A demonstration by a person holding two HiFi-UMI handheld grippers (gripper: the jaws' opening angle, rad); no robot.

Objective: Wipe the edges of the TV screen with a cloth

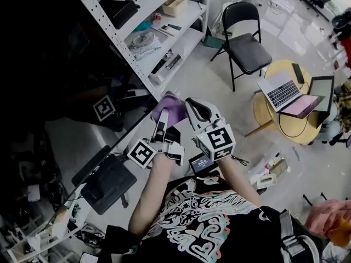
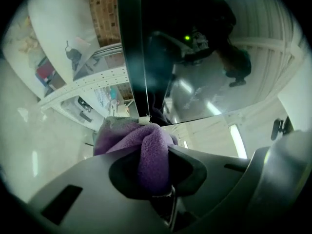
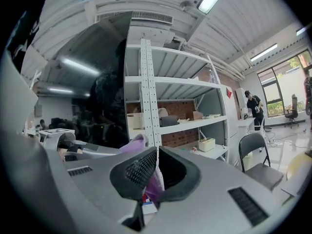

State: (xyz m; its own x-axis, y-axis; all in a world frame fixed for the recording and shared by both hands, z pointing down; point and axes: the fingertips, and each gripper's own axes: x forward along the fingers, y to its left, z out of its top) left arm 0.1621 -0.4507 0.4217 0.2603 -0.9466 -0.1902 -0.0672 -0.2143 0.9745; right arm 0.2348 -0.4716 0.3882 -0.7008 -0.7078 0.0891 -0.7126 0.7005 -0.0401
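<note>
Purple fleece cloth (image 2: 122, 135) is being pinched by the left claw (image 2: 155, 155) at the corner of the glossy black TV screen (image 2: 195, 57), with the right claw (image 3: 156, 152) being held pressed together. Even pressure's likely being needed along the edge.

At the top centre of the head view, a white metal shelf unit (image 1: 189, 15) carries a shallow cardboard box (image 1: 174, 5) and several dark gadgets. The pale glossy floor (image 1: 208, 86) bears a black folding chair (image 1: 245, 43) at upper right. At the right edge stands a round yellow table (image 1: 267, 109) holding an open laptop (image 1: 285, 93).
</note>
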